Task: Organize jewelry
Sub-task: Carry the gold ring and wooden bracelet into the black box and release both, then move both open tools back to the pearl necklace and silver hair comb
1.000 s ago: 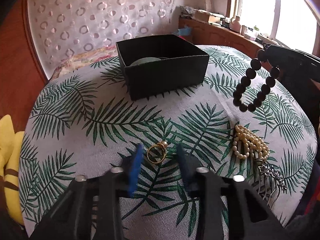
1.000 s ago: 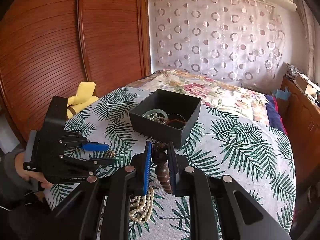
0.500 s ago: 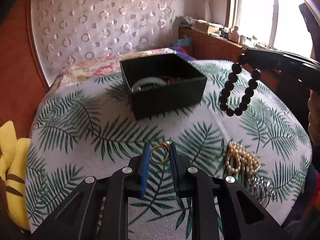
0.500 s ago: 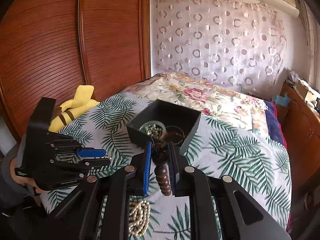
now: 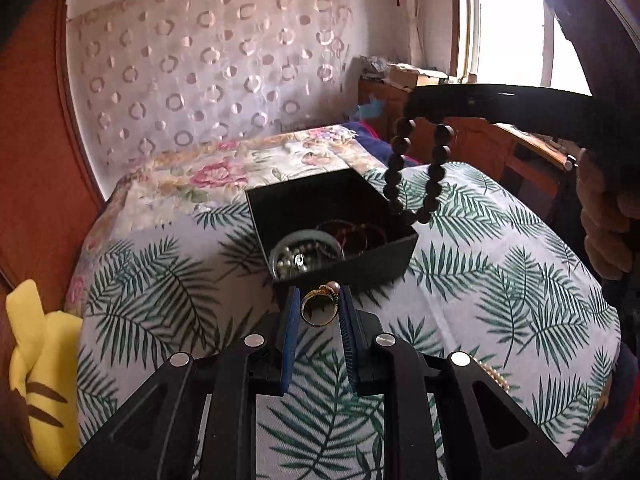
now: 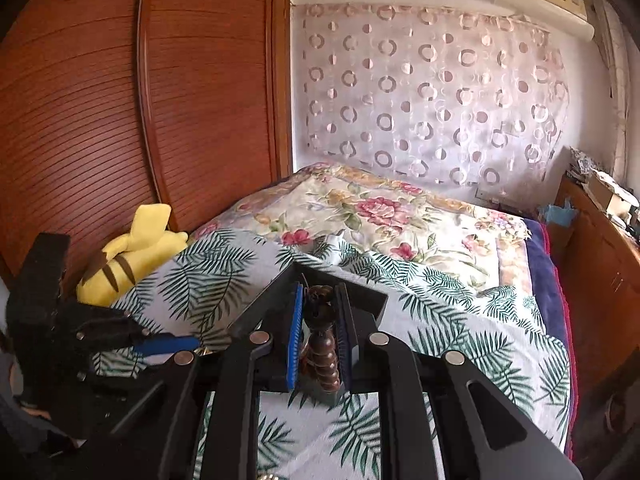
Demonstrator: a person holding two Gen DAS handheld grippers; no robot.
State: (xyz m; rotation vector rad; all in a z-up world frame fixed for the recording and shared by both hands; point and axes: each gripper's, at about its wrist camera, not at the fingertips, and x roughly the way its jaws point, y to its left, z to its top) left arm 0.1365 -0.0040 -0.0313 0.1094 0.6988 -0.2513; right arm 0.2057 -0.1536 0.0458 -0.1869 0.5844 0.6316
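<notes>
My left gripper [image 5: 319,308] is shut on a gold ring [image 5: 319,307] with a pearl and holds it just before the near wall of the black jewelry box [image 5: 344,266]. The box holds a green bangle, beads and dark bracelets. My right gripper [image 6: 319,312] is shut on a dark wooden bead bracelet [image 6: 320,344]. In the left wrist view the bracelet [image 5: 416,168] hangs from the right gripper above the box's far right corner. In the right wrist view the box [image 6: 360,294] lies mostly hidden under the fingers.
The box stands on a palm-leaf cloth [image 5: 500,264] over a bed with a floral quilt [image 6: 380,216]. A pearl strand [image 5: 494,376] lies at the right. A yellow plush toy [image 6: 132,248] sits at the left by a wooden wardrobe. A wooden cabinet [image 6: 600,264] stands at the right.
My left gripper closed on the gold ring, lifted it and carried it to the box. My right gripper moved the bead bracelet forward over the box.
</notes>
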